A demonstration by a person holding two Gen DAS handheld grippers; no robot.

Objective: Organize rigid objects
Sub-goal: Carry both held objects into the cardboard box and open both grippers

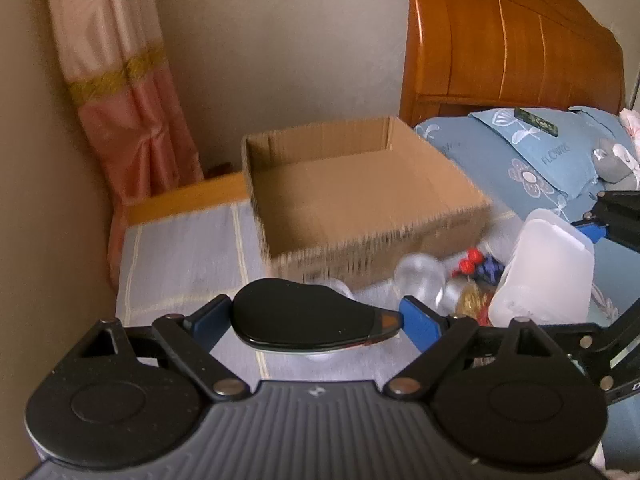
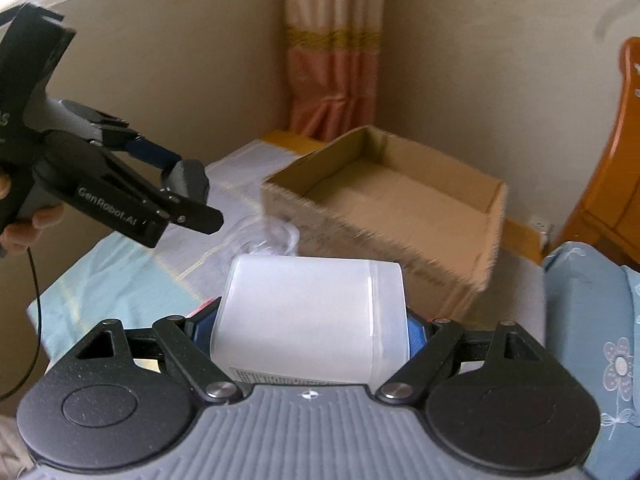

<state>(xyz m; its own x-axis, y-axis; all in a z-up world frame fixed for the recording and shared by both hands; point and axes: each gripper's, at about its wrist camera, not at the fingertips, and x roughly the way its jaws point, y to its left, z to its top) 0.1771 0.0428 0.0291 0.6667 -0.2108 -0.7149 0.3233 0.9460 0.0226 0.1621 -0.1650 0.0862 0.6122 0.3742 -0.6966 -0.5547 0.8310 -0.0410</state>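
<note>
My left gripper (image 1: 316, 320) is shut on a flat, glossy black oval object (image 1: 304, 316), pinched end to end between the blue pads and lifted off the bed. My right gripper (image 2: 308, 332) is shut on a frosted white plastic container (image 2: 312, 316), also raised. An open, empty cardboard box (image 1: 360, 200) sits ahead on the bed. In the right wrist view the left gripper (image 2: 180, 192) hovers left of the box (image 2: 392, 208), still holding the black object (image 2: 190, 182). The white container (image 1: 540, 268) and part of the right gripper (image 1: 612, 216) show at the right of the left wrist view.
Clear plastic cups (image 1: 420, 276), small red and blue pieces (image 1: 476, 268) and something gold (image 1: 472, 300) lie before the box. A blue floral pillow (image 1: 540, 156), wooden headboard (image 1: 500, 40) and curtain (image 1: 120, 80) surround the bed. A person's hand (image 2: 24, 228) grips the left tool.
</note>
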